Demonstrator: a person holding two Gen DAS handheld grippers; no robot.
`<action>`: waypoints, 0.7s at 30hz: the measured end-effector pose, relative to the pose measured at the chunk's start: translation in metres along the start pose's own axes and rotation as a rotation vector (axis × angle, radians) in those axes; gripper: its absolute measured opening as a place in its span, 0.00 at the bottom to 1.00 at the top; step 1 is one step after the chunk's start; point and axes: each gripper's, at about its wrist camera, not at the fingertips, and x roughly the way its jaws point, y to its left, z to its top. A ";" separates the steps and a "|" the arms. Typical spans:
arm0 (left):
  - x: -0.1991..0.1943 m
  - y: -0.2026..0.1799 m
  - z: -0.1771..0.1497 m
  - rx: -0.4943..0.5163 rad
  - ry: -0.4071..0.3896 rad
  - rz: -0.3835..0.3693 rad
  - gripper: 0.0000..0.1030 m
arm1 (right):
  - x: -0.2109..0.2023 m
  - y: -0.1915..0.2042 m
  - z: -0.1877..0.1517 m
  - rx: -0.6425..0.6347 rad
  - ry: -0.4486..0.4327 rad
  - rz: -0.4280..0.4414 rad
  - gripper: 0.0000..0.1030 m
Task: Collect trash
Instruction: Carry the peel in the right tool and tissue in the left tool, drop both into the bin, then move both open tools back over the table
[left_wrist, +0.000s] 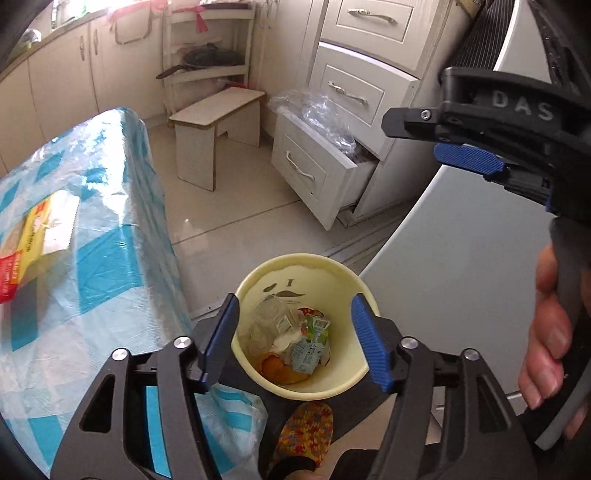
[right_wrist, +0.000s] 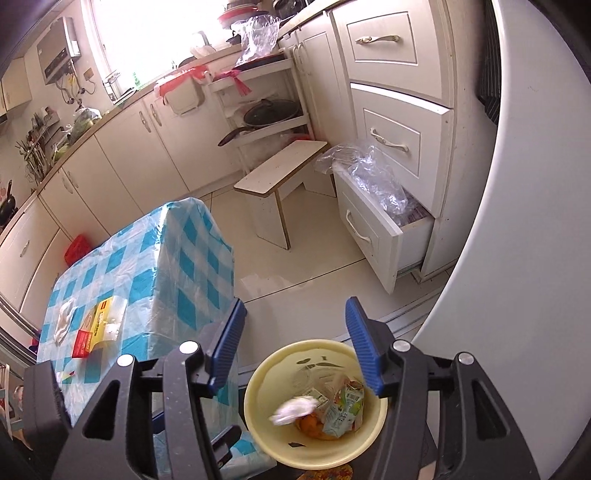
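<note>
A pale yellow waste bin (left_wrist: 332, 384) stands on the floor below both grippers, holding a crumpled carton (left_wrist: 310, 345), orange peel and clear plastic. My left gripper (left_wrist: 295, 339) is open and empty right above the bin. My right gripper (right_wrist: 295, 347) is open and empty above the bin (right_wrist: 266, 435); a white crumpled tissue (right_wrist: 293, 408), blurred, is in the bin's mouth. The right gripper also shows in the left wrist view (left_wrist: 443, 136), high at the right. On the blue checked table (right_wrist: 155, 266) lie a yellow-red packet (right_wrist: 94, 326) and a white crumpled tissue (right_wrist: 62, 321).
A white refrigerator (right_wrist: 517, 258) stands at the right. An open bottom drawer (right_wrist: 369, 229) with clear plastic bags juts out beyond the bin. A small white stool (right_wrist: 280, 173) stands on the tiled floor. Cabinets line the far wall.
</note>
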 end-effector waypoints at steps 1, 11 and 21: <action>-0.005 0.001 -0.001 0.007 -0.007 0.009 0.61 | 0.000 0.001 0.000 -0.002 -0.002 -0.002 0.60; -0.069 0.031 -0.016 0.002 -0.074 0.106 0.74 | -0.009 0.022 0.000 -0.097 -0.059 -0.066 0.69; -0.114 0.077 -0.024 -0.088 -0.129 0.162 0.76 | 0.001 0.055 -0.002 -0.198 -0.056 -0.085 0.73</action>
